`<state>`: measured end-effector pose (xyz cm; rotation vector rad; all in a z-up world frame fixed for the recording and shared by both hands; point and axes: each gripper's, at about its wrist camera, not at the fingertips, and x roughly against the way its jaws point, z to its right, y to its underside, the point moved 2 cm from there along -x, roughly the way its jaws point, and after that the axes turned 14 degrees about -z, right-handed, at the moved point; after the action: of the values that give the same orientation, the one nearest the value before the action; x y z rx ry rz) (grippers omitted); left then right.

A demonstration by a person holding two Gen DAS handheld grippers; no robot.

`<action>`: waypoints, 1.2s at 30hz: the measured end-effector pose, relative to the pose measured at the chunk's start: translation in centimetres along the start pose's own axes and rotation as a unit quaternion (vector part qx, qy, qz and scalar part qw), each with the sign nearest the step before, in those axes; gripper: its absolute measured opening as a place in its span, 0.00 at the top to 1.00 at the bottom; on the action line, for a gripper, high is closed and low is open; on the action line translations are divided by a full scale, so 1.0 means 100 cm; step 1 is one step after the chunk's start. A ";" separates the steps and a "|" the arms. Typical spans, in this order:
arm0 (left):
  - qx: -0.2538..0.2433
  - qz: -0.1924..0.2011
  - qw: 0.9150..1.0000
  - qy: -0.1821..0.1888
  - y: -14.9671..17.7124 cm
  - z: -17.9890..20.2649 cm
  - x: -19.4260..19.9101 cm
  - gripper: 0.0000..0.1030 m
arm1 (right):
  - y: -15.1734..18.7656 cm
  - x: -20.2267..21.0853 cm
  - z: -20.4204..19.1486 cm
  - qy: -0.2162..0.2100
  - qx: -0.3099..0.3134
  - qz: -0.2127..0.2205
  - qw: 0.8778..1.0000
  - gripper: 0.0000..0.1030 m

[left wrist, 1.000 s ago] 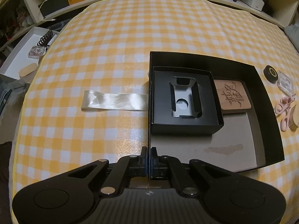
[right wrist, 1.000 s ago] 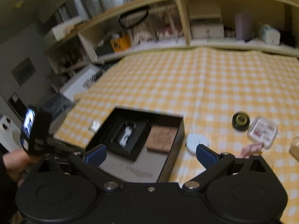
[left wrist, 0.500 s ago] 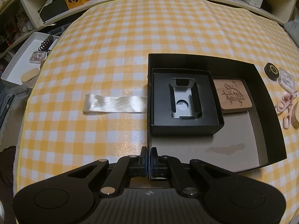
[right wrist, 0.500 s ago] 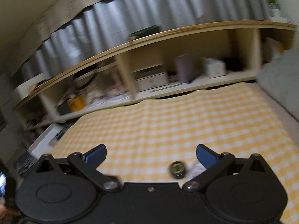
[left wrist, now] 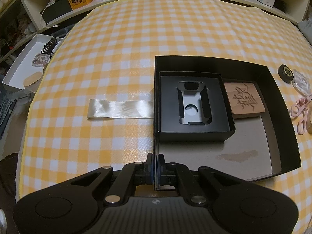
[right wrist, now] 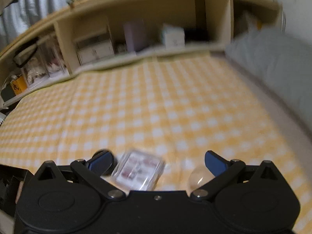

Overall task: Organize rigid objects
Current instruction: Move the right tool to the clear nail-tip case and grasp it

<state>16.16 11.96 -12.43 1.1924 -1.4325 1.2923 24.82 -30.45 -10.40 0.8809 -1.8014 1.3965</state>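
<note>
1. The left gripper point(left wrist: 155, 162) has its fingers closed on the near left wall of the large black open cardboard box point(left wrist: 280, 105), which sits on the worktop under a yellow-and-white checked cloth point(left wrist: 120, 44).
2. Inside that box, a smaller black box with a grey moulded insert point(left wrist: 194, 105) sits against the left wall; a tan carved wooden block point(left wrist: 244, 99) lies just right of it.
3. A strip of clear film point(left wrist: 120, 109) lies outside the large box, touching its left wall.
4. Right of the large box: a round black tin point(left wrist: 285, 73), a clear plastic case point(left wrist: 301, 81), pink scissors point(left wrist: 300, 111).
5. The right gripper point(right wrist: 157, 161) has its fingers wide apart, empty, above the clear plastic case; the view is blurred.
</note>
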 end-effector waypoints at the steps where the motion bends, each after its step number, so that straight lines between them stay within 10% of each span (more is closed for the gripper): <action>1: 0.001 0.000 1.000 0.001 0.000 0.000 0.000 0.96 | -0.002 -0.007 -0.001 -0.009 -0.012 -0.016 1.000 0.00; 6: 0.002 -0.002 1.000 0.002 -0.001 -0.001 0.000 0.96 | -0.007 -0.037 -0.010 -0.014 -0.061 -0.069 0.996 0.31; 36: 0.006 0.007 1.000 0.009 -0.006 -0.002 0.008 0.96 | -0.021 -0.082 -0.045 0.062 -0.026 -0.107 0.992 0.24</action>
<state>16.64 12.10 -11.53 1.1780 -1.4227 1.3204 31.48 -25.66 -15.30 0.9103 -1.5919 1.2356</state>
